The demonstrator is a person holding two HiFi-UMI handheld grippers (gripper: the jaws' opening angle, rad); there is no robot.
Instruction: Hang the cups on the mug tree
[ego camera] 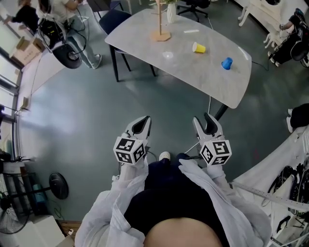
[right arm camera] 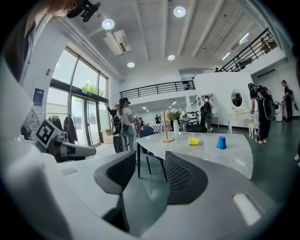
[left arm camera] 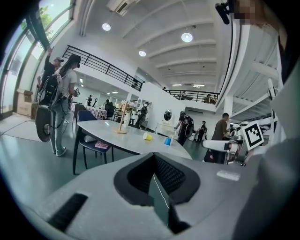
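Observation:
The wooden mug tree [ego camera: 160, 21] stands at the far end of a pale oval table [ego camera: 193, 72]. On the table a yellow cup [ego camera: 198, 48] lies on its side and a blue cup [ego camera: 226, 63] stands upside down. Both grippers hang over the floor close to my body, well short of the table. My left gripper [ego camera: 141, 124] has its tips together and holds nothing. My right gripper [ego camera: 207, 124] is open, with only floor between its pads. The tree [right arm camera: 166, 126], yellow cup [right arm camera: 193, 140] and blue cup [right arm camera: 221, 142] appear beyond the right jaws. In the left gripper view the yellow cup [left arm camera: 147, 136] shows small and far off.
A white vase [ego camera: 171, 13] stands beside the tree. A dark blue chair [ego camera: 113, 19] is tucked at the table's far left. People stand at the upper left near a black wheel [ego camera: 67, 53]. A floor fan [ego camera: 58, 185] sits at my left, and a white cable [ego camera: 209, 103] hangs from the table.

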